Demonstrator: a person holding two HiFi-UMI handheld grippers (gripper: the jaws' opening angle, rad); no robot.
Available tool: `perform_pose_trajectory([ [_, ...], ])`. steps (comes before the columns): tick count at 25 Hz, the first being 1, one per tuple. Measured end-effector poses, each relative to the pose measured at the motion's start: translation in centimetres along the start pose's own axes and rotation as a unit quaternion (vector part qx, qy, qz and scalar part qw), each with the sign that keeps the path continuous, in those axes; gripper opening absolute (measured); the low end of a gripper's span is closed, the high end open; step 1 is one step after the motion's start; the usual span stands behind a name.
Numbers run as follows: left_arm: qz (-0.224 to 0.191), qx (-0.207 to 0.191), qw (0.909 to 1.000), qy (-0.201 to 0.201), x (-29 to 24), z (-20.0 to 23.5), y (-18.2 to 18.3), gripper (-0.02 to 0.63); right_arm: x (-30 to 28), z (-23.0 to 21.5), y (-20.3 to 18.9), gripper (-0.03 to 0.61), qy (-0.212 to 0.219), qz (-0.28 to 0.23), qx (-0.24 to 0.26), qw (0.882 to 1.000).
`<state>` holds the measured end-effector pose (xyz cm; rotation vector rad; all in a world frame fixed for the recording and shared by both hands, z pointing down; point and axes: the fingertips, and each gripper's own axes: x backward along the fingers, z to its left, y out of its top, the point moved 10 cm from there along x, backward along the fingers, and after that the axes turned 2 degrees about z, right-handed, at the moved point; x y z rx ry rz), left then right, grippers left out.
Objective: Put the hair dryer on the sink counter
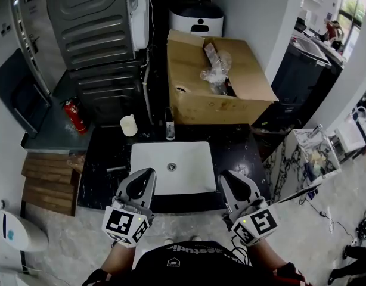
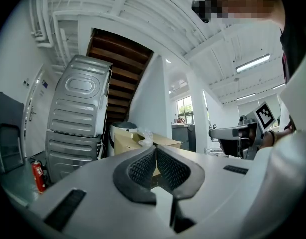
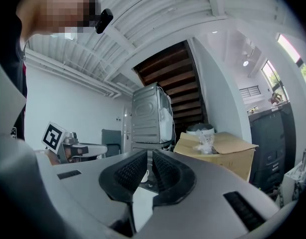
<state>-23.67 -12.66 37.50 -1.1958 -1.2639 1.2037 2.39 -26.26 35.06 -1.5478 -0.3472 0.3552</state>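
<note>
Jaws of my left gripper (image 2: 156,149) closed, empty; my right gripper (image 3: 149,154) stands a slit apart, empty, both before the sink bench (image 1: 233,145).

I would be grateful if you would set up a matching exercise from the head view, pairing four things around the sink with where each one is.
Things:
1. sink basin
2. fire extinguisher
3. cardboard box
4. cream cup

Places:
A. low down to the left of the counter, beside the grey machine
B. on the counter, just past the basin's far left corner
C. set into the middle of the counter
D. beyond the basin, a little to the right, flaps open

Pairs: 1-C, 2-A, 3-D, 4-B
</note>
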Motion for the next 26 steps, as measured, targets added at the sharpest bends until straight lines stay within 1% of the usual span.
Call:
perform_pose_trajectory([
  [15, 0.002, 0.010, 0.9999, -0.006, 0.19, 0.10, 0.15, 0.018, 0.00, 0.43, 0.21, 0.061, -0.001, -0.004, 0.001, 1.000],
  [18, -0.002, 0.025, 0.9997, -0.007, 0.19, 0.17, 0.39, 0.018, 0.03, 0.32, 0.31, 0.061, -0.002, -0.005, 0.000, 1.000],
  [21, -0.002, 0.030, 0.9995, -0.005, 0.22, 0.06, 0.46, 0.018, 0.16, 0.27, 0.31, 0.061, -0.002, -0.006, 0.000, 1.000],
  [26, -0.001, 0.025, 0.9996, -0.012, 0.30, -0.04, 0.31, 0.018, 0.29, 0.43, 0.34, 0.061, 0.000, -0.007, 0.002, 1.000],
])
